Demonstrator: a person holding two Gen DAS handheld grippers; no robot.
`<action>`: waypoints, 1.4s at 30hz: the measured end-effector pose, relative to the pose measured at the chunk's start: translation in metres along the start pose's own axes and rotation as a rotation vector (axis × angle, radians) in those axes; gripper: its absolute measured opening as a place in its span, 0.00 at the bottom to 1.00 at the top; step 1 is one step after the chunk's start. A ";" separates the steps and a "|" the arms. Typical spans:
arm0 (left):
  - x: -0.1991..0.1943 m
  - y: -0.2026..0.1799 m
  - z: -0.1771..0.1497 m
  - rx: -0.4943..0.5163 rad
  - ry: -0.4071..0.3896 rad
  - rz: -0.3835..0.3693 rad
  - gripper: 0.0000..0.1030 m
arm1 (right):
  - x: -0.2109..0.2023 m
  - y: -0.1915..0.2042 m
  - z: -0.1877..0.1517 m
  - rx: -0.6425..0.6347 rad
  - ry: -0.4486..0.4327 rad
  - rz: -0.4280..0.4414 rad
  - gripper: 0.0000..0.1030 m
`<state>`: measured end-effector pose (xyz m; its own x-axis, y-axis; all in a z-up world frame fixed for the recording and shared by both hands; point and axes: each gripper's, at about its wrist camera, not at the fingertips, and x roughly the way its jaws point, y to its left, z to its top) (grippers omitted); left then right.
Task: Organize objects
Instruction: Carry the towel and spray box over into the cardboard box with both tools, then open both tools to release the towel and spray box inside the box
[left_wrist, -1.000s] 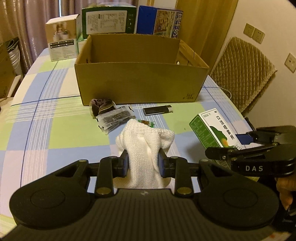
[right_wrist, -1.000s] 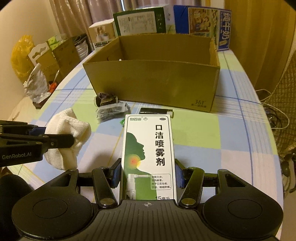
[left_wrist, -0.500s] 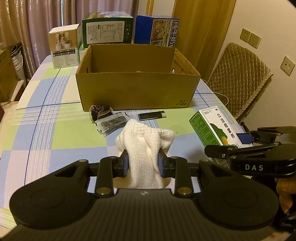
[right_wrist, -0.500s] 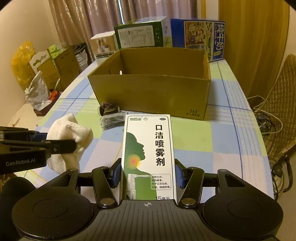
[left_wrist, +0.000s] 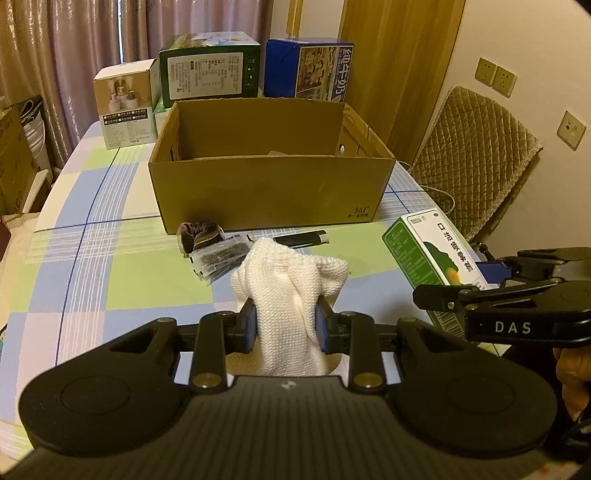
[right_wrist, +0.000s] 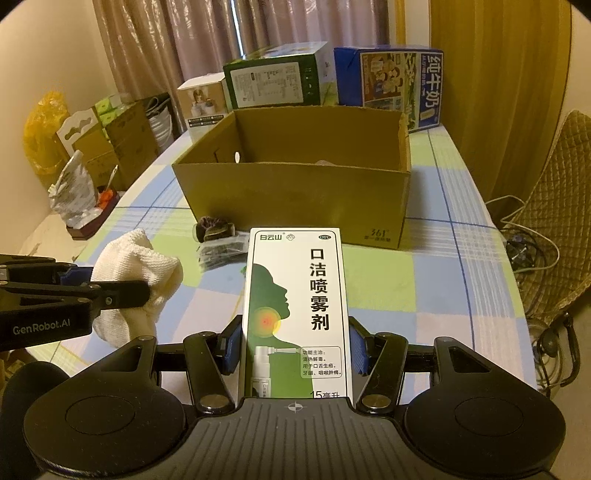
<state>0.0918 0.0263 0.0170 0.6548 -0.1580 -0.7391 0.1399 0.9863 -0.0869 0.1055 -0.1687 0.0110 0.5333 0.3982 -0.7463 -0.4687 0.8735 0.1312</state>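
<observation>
A: What does the left hand-held gripper hold?

B: It grips a white cloth, bunched up between its blue pads. The cloth hangs above the checked worktop.

A: And the right hand-held gripper?

B: It is clamped on a green and white spray box, pinched by its long sides, printed face up to the camera. In the left view the same box sits off to the right, beside the cloth, in the other hand-held gripper.

A: Where is the carton?

B: The open carton stands on the worktop ahead of both. Something pale lies inside near its back wall, too hidden to name.

A: What lies loose in front of it?

B: A dark scrunchie just before the carton's front wall, a clear packet touching it, and a black lighter a little to the right. All three rest on the worktop between the carton and the cloth.

A: Behind the carton?

B: Three boxes in a row: a white box, a green box and a blue box. A quilted chair stands at the right edge.
</observation>
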 end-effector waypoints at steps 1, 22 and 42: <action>0.001 0.000 0.002 0.005 0.000 0.000 0.25 | 0.000 -0.001 0.001 -0.001 0.001 -0.001 0.51; 0.040 0.021 0.095 0.079 -0.016 0.005 0.25 | 0.028 -0.018 0.101 -0.076 -0.020 -0.053 0.51; 0.101 0.058 0.195 0.086 -0.006 0.019 0.25 | 0.080 -0.051 0.203 -0.053 -0.043 -0.077 0.51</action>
<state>0.3108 0.0582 0.0673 0.6623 -0.1394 -0.7362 0.1903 0.9816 -0.0146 0.3151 -0.1242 0.0768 0.5984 0.3429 -0.7241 -0.4610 0.8865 0.0388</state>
